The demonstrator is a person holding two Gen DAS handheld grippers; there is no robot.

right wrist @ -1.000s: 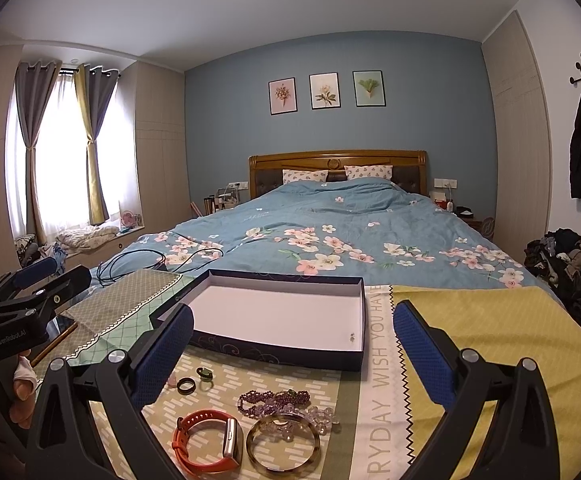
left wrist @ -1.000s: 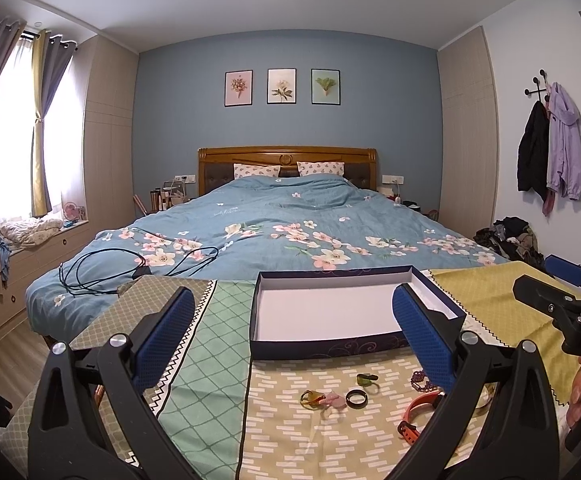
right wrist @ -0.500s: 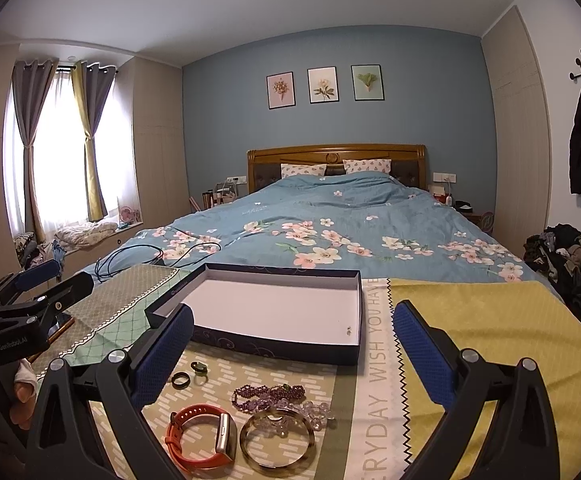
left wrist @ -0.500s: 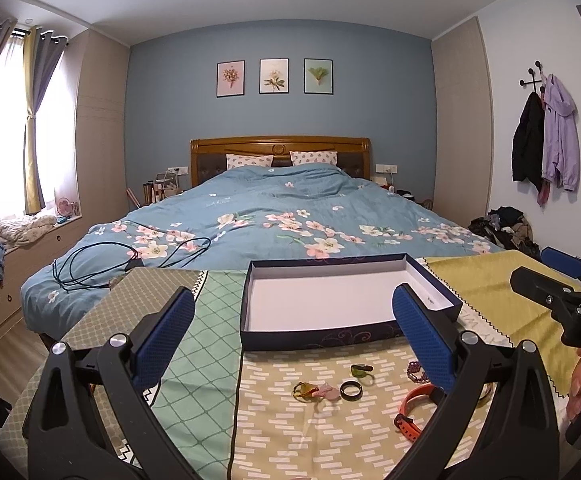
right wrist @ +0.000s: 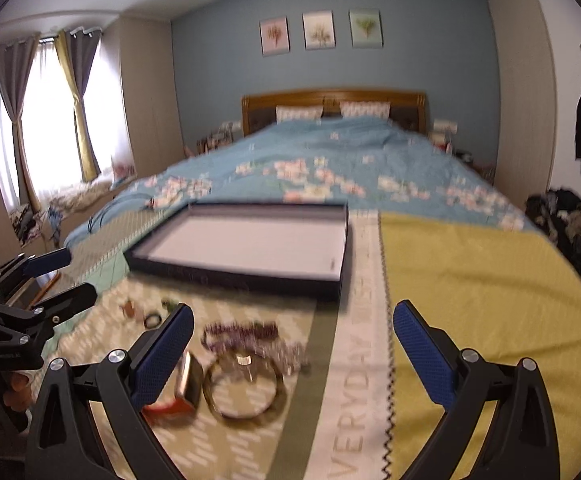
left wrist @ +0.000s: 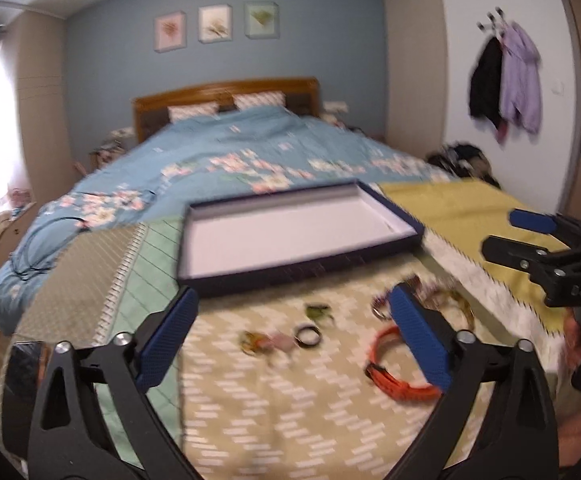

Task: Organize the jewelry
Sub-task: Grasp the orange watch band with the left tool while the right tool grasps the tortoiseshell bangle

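Though blurred, cloth (right wrist: 360,400) lettering "EVERYDAY"

Rear wall (right wrist: 218,60): blue-grey, carrying three framed botanical prints (right wrist: 320,32) in a row. Below them: wooden headboard (right wrist: 330,98), two patterned pillows (right wrist: 364,110), bed with blue floral duvet (right wrist: 330,160). Left side: bright window (right wrist: 46,120) with grey and yellow curtains (right wrist: 78,92). Right side: beige wardrobe panels (left wrist: 414,60); white wall with coats on hooks (left wrist: 506,80).

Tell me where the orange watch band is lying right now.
In the left wrist view the orange watch band lies on the patterned cloth, lower right, beside the black ring and before the open box.
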